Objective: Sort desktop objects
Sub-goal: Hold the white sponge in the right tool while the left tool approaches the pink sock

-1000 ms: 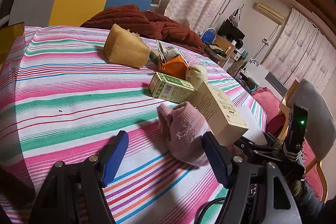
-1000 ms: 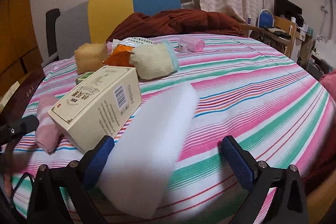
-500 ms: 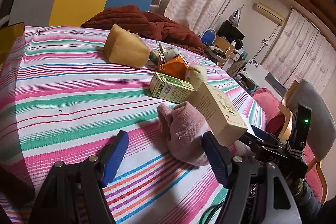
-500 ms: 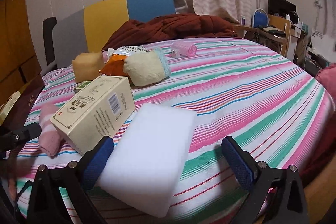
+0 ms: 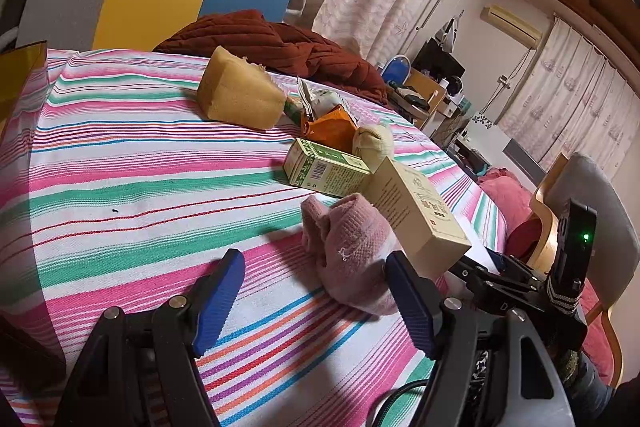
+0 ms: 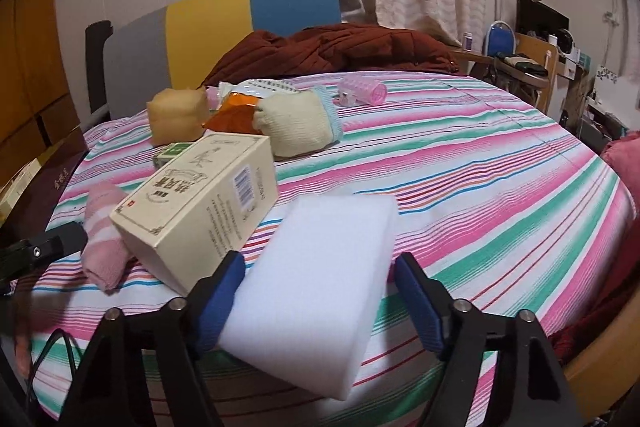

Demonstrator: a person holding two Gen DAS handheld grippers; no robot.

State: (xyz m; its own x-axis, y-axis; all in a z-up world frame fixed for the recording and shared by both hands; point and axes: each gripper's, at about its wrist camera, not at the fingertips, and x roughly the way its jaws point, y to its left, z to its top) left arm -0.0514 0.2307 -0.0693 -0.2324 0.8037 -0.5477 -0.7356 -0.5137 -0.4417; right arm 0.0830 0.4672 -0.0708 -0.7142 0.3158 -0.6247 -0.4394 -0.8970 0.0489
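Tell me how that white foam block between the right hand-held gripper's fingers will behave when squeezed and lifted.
The white foam block looks like soft sponge, so it probably compresses and weighs little. Its broad flat faces make rolling unlikely. The right hand-held gripper straddles its near end only, so it may sag or pivot.

Left gripper (image 5: 316,303) agape, right gripper (image 6: 320,301) narrower.

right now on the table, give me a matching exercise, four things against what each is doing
Things:
1 white sponge
2 pink sock
3 beige box
4 pink roller

States:
a lies alone at the far side
b tilted, one end propped on the sock
c between the right gripper's fingers
d ahead of the open left gripper

Pairs: 1-c, 2-d, 3-b, 4-a
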